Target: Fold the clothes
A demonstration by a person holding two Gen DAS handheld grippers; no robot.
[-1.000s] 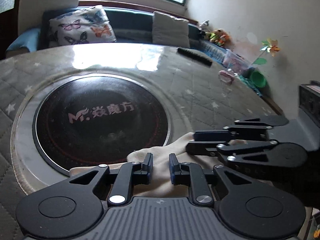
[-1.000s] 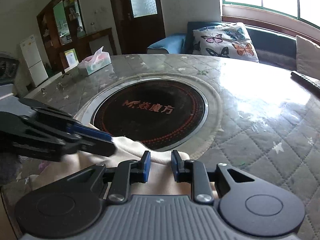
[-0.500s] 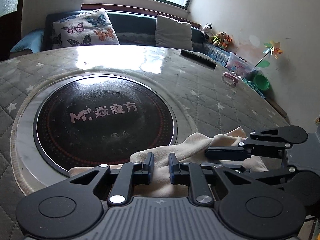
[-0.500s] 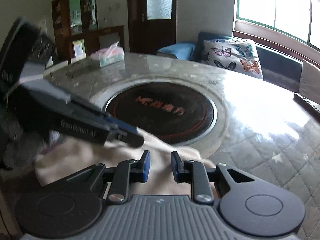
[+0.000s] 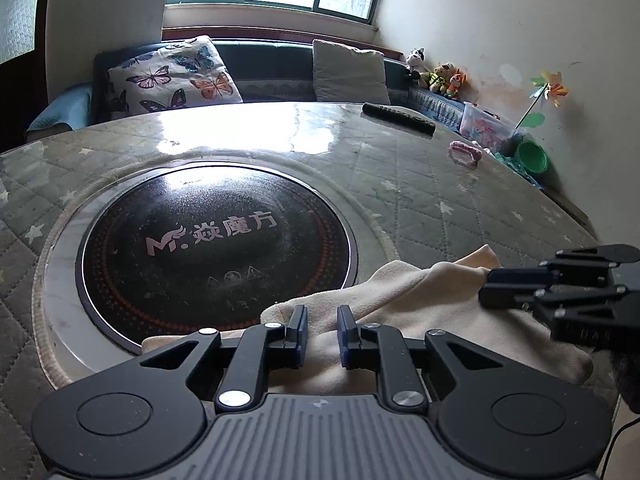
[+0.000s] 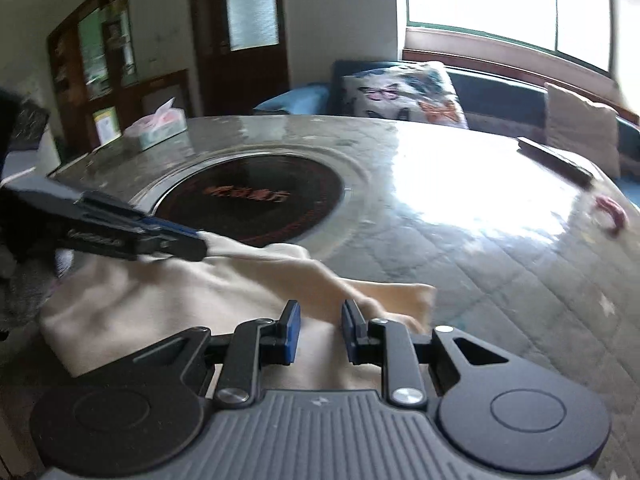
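Note:
A cream cloth (image 5: 420, 304) lies bunched on the near edge of the round quilted table (image 5: 400, 184); it also shows in the right wrist view (image 6: 180, 300). My left gripper (image 5: 322, 332) has its jaws a small gap apart, with a fold of the cloth between them. My right gripper (image 6: 317, 328) stands the same way over the cloth's right end. In the left wrist view the right gripper's fingers (image 5: 516, 292) rest at the cloth's right part. In the right wrist view the left gripper's fingers (image 6: 160, 236) sit at the cloth's left end.
A black round cooktop (image 5: 216, 240) is set in the table's middle. A remote (image 5: 398, 118) and a pink object (image 5: 464, 154) lie at the far right. A tissue box (image 6: 156, 130) stands far left. A sofa with cushions (image 5: 172, 76) runs behind.
The two grippers have moved apart, the right one swinging out to the right, and the cloth has been drawn out wider between them. The right wrist view is blurred by motion.

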